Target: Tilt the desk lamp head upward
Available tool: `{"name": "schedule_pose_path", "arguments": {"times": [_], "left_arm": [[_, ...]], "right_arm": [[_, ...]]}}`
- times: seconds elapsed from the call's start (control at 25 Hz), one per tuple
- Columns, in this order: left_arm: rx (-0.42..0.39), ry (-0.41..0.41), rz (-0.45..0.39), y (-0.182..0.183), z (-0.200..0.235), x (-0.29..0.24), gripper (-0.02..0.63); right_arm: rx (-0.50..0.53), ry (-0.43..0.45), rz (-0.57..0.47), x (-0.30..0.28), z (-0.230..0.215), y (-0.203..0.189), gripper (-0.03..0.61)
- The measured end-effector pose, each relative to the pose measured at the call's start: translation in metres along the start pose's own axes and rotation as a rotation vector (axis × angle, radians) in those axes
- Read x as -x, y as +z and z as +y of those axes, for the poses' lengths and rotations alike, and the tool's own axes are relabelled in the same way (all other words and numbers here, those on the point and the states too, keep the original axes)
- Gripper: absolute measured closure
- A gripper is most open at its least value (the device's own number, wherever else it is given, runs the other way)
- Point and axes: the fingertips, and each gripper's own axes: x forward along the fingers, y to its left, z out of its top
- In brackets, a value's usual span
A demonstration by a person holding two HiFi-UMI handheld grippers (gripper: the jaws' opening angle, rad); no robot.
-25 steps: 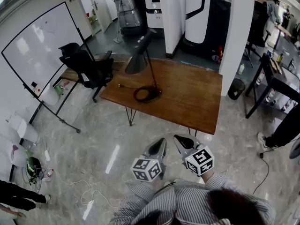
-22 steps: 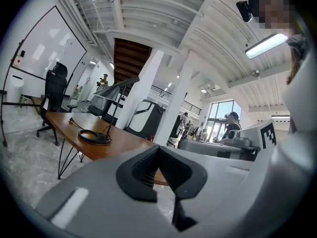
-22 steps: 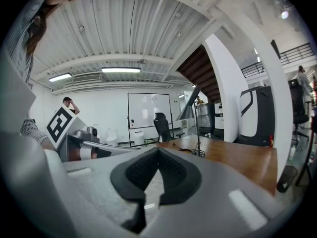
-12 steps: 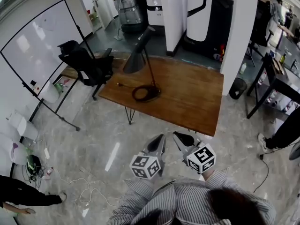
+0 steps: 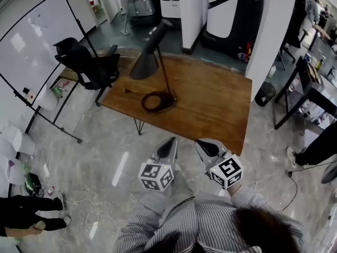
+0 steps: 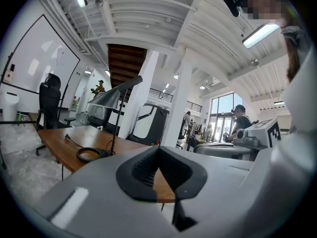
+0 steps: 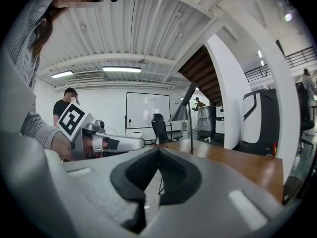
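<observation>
A black desk lamp (image 5: 158, 73) stands on the left part of a wooden table (image 5: 210, 101), its cone head (image 5: 144, 65) hanging down to the left from a thin stem above a ring base (image 5: 158, 101). The lamp head (image 6: 110, 97) also shows in the left gripper view and, small, as the lamp (image 7: 182, 114) in the right gripper view. My left gripper (image 5: 170, 142) and right gripper (image 5: 201, 144) are both shut and empty, side by side over the floor, short of the table's near edge and apart from the lamp.
A black office chair (image 5: 84, 62) stands at the table's left end, with a whiteboard (image 5: 31, 46) behind it. A white pillar (image 5: 268, 41) rises at the table's right. A black desk (image 5: 310, 94) and a person's leg (image 5: 316, 149) are at far right. Cables (image 5: 100, 215) lie on the floor.
Both grippers have moved forward toward the table, staying shut. The table and lamp now sit lower and nearer in the head view.
</observation>
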Motion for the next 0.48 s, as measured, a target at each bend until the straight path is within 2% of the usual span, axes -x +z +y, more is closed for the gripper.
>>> {"name": "schedule_pose_path", "arguments": {"times": [0.28,0.48], "left_arm": [[-0.041,-0.034,-0.001,0.032,0.051,-0.058,0.614],[-0.028,-0.075,0.0,0.046,0.088,-0.101,0.614]], "right_arm": [[0.028,-0.051,-0.037,-0.066,-0.049,0.031,0.577],[0.032,-0.083,-0.064,-0.118,-0.087,0.056,0.577]]}}
